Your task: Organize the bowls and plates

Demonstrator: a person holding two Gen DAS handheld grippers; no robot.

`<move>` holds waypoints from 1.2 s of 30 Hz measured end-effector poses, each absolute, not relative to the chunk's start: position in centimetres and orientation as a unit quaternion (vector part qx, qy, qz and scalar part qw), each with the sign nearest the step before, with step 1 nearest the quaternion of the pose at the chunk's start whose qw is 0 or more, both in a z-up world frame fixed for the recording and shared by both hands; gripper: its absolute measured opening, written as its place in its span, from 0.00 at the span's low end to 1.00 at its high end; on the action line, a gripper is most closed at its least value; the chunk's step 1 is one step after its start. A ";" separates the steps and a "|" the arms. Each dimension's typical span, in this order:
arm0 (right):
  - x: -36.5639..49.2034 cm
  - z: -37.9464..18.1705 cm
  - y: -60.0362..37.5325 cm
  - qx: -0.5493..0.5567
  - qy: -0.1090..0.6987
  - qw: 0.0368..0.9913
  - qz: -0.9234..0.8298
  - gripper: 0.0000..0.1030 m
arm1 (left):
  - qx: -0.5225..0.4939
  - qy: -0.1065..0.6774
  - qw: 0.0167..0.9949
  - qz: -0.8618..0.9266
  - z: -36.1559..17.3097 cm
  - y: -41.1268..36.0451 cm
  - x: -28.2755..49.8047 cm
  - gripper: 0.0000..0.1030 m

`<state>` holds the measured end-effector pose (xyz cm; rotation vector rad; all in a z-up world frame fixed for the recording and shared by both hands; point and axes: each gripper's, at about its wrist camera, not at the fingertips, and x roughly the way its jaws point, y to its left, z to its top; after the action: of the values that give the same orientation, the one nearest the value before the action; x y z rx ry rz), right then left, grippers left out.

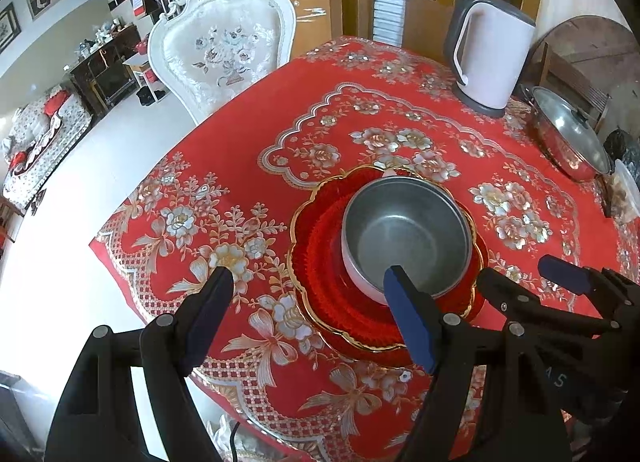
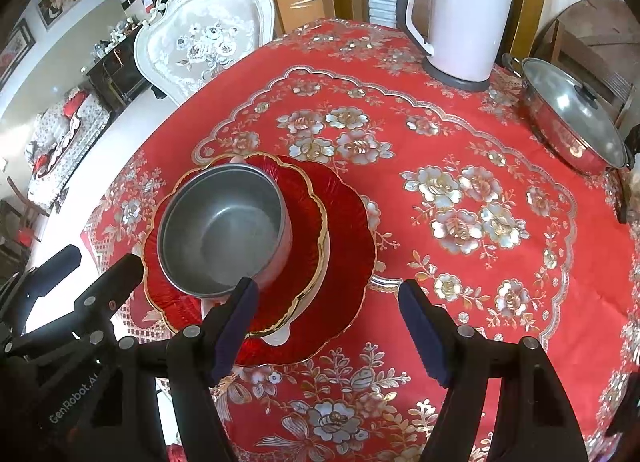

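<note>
Left wrist view: the left gripper (image 1: 308, 286) stands with its jaws wide apart and empty, low over the near edge of the stack; its right finger (image 1: 408, 314) overlaps the near rim of the grey metal bowl (image 1: 404, 234), though whether it touches cannot be told.
Right wrist view: the right gripper (image 2: 328, 302) is also spread wide and holds nothing; the stack lies ahead and to its left, the left finger (image 2: 236, 314) just before the bowl's near rim.
Stack: the bowl sits in a small red scalloped plate with a gold rim (image 2: 304, 197), which rests on a larger red gold-rimmed plate (image 2: 352, 262); something white shows between the plates, too hidden to name.
Place: all on the red floral tablecloth (image 2: 460, 270), well apart from the white electric kettle (image 2: 460, 17) and the lidded steel pot (image 2: 572, 117).
Step in hand: probably stacking finished, or a last nudge.
Doing it well: pinch only the bowl's rim, lift straight, keep the off-centre plates from sliding.
</note>
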<state>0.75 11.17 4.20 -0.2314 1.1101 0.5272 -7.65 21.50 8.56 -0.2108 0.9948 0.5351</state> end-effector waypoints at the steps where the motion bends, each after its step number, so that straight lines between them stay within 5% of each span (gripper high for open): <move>1: 0.8 4.2 11.2 -0.110 0.520 0.810 0.247 0.73 | -0.100 0.471 0.839 0.253 8.5 21.5 -7.7 0.76; 36: 1.2 3.7 10.9 -0.104 0.529 0.806 0.246 0.73 | -0.090 0.470 0.842 0.250 8.4 21.3 -7.4 0.76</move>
<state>1.19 10.86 3.71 -0.2229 1.1320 0.5269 -7.40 21.35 8.36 -0.1912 0.9925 0.5282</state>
